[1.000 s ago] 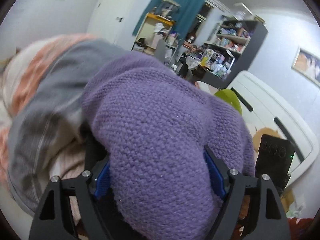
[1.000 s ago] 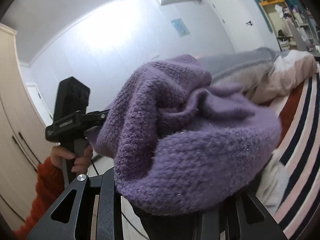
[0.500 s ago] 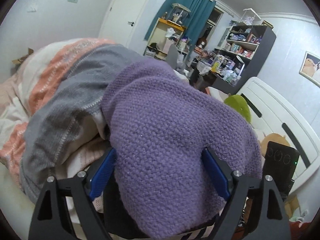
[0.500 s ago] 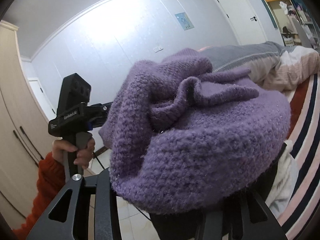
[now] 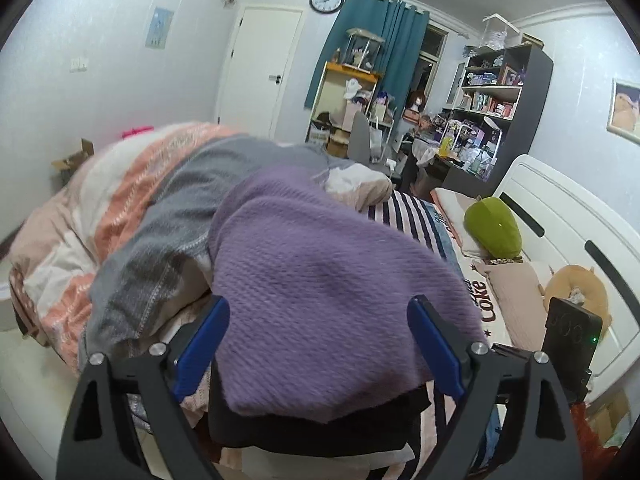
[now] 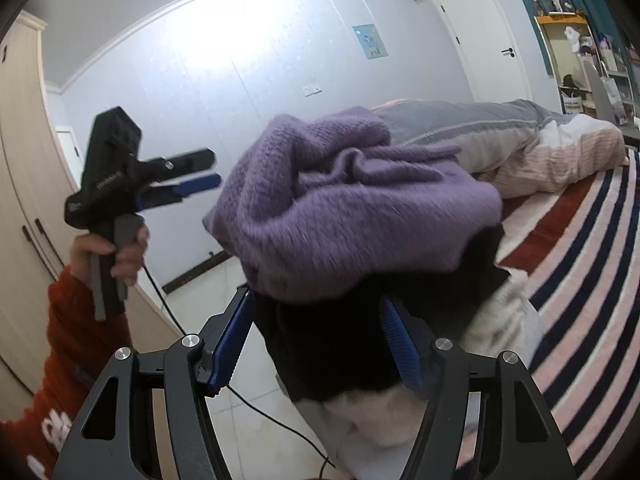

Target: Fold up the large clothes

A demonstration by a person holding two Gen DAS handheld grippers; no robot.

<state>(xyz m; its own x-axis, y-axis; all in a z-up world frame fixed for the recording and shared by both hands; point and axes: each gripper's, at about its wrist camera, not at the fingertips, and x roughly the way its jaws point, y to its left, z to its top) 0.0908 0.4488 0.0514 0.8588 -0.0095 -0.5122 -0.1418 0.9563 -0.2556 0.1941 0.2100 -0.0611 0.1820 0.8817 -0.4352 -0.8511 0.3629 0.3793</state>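
A folded purple knitted sweater (image 5: pixel 320 296) lies on top of a stack with a black garment (image 5: pixel 320 428) and a pale one beneath, at the bed's edge. My left gripper (image 5: pixel 316 352) is open, its blue pads either side of the sweater and apart from it. In the right wrist view the sweater (image 6: pixel 352 208) sits over the black garment (image 6: pixel 340 340). My right gripper (image 6: pixel 316 340) is open around the stack's corner. The left gripper (image 6: pixel 200 176) shows there too, held off to the left of the sweater, jaws apart.
A striped bed sheet (image 6: pixel 580 264) runs to the right. A heaped pink, white and grey quilt (image 5: pixel 132 208) lies behind the stack. A green pillow (image 5: pixel 494 228) and white headboard (image 5: pixel 568 240) are at right. A cable (image 6: pixel 280 420) trails on the tiled floor.
Both grippers have drawn back from the sweater, which now looks smaller and lies on the stack. The left gripper's jaws have come clear of the knit.
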